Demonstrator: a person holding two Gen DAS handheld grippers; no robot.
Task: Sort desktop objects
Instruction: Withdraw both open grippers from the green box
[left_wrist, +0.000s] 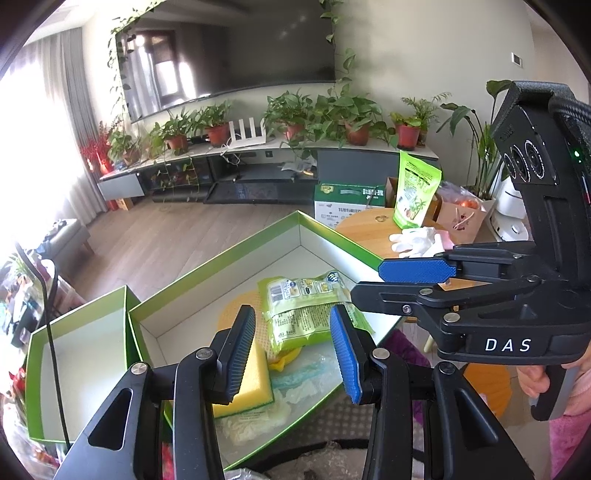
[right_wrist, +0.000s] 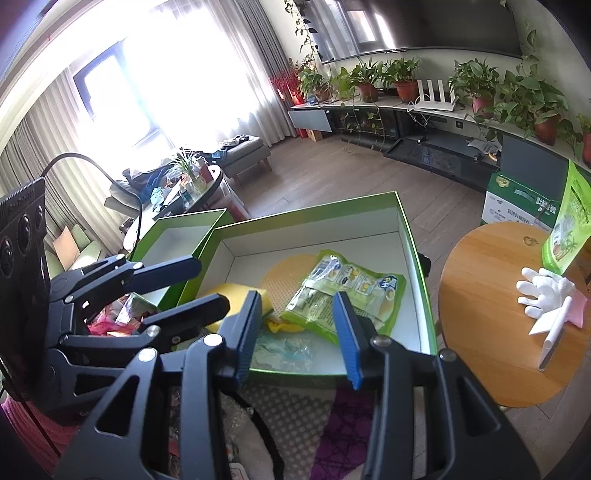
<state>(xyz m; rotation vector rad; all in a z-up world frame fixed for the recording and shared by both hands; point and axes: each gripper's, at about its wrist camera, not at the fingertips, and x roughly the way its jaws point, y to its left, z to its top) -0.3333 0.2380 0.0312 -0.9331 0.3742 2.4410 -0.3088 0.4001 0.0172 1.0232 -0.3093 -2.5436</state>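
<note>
At far left stands a small green box (right_wrist: 173, 236) with a white interior, nothing visible on the part of its floor that shows, touching the near left corner of the large green box (right_wrist: 417, 258). The large box holds a yellow sponge (left_wrist: 251, 380) at its near left, a round orange mesh mat (right_wrist: 284, 277) at centre, and a green snack packet (right_wrist: 343, 291) lying tilted across the mat; crumpled clear plastic wrap (right_wrist: 284, 350) lies against the near wall. The left gripper (left_wrist: 291, 350) hangs above the box interior, its blue-padded fingers (left_wrist: 240, 350) parted by a moderate gap, with nothing between them; the sponge lies below the left finger, and contact cannot be determined. The right gripper (right_wrist: 299, 339) sits just beside it over the near edge of the large box, fingers (right_wrist: 347, 339) likewise parted and holding nothing. To the right, separate from the boxes, a round wooden table (right_wrist: 487, 332) carries a white glove (right_wrist: 543, 291), a white pen-like object (right_wrist: 554, 339), pink paper (right_wrist: 580, 306) under the glove, and an upright green pouch (right_wrist: 565, 229).
</note>
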